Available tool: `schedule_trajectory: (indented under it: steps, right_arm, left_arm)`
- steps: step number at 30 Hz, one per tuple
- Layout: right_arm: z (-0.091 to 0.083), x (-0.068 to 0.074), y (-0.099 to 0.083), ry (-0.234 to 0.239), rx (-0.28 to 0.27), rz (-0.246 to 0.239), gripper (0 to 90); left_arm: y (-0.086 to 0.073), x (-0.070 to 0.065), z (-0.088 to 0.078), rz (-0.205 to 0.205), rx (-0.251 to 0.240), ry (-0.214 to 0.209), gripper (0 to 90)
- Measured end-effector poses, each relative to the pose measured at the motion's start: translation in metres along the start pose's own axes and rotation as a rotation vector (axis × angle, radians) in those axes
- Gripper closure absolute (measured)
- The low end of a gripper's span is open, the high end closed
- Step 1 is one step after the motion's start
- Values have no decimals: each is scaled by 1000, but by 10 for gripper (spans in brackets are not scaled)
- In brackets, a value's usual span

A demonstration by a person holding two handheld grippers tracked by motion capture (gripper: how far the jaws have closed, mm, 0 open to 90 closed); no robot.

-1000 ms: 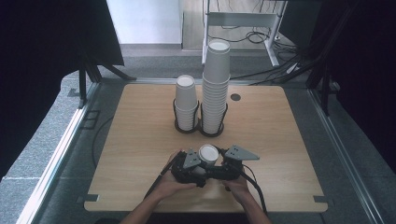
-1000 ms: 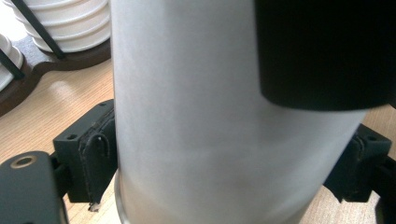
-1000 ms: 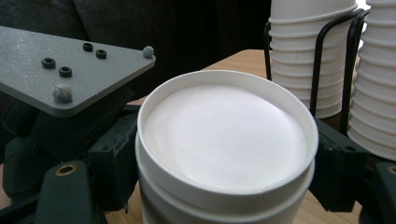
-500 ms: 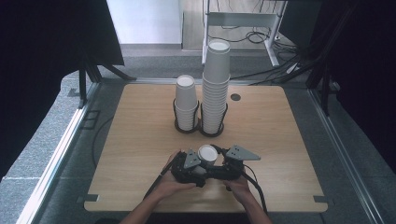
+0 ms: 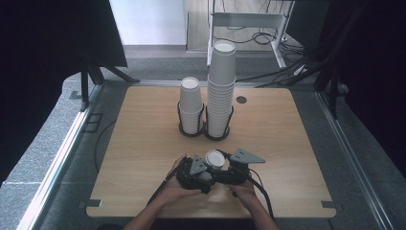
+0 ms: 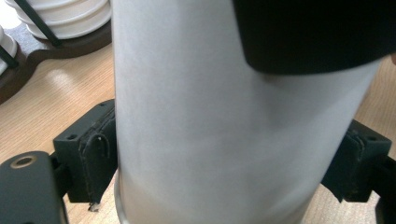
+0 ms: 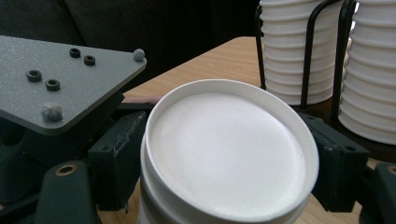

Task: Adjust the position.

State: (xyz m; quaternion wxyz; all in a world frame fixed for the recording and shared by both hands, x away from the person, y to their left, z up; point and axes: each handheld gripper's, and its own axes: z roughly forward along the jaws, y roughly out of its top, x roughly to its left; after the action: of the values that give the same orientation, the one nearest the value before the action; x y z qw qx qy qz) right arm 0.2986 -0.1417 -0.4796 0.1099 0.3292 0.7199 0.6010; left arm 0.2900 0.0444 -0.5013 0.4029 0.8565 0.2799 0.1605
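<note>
A wooden table (image 5: 143,143) is filling the middle of the high view, and a person is sitting at its near edge with both forearms reaching in from the bottom. Toward the far side, two stacks of white paper cups are standing upside down in a black wire holder (image 5: 205,128): the taller stack (image 5: 221,91) on the right, the shorter stack (image 5: 190,105) just beside it on the left. At the near edge, the left gripper (image 5: 200,168) and the right gripper (image 5: 231,168) are meeting around a single white paper cup (image 5: 215,159), held bottom-up just above the table between the hands and well apart from the stacks. In the left gripper view, the black fingers (image 6: 95,154) are pressing against the cup wall (image 6: 224,140) low on both sides, so this gripper is grasping the cup. In the right gripper view, the fingers (image 7: 119,154) are standing wide on either side of the cup's upturned base (image 7: 224,149), seemingly clasping it near that end. The likely trouble lies in this double hold: thin paper is buckling easily, so a harder squeeze or hands pulling in different directions could crush or twist the cup. If several nested cups are being separated, an uneven pull could let one slip free and drop onto the table.
</note>
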Motion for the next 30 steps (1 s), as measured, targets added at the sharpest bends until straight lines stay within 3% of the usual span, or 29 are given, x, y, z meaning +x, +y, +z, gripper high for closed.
schedule_trajectory:
  steps: [30]
  right_arm:
    - [1,1,-2,4,32,-7,212]
  left_arm:
    - [-1,-3,-1,54,8,47,120]
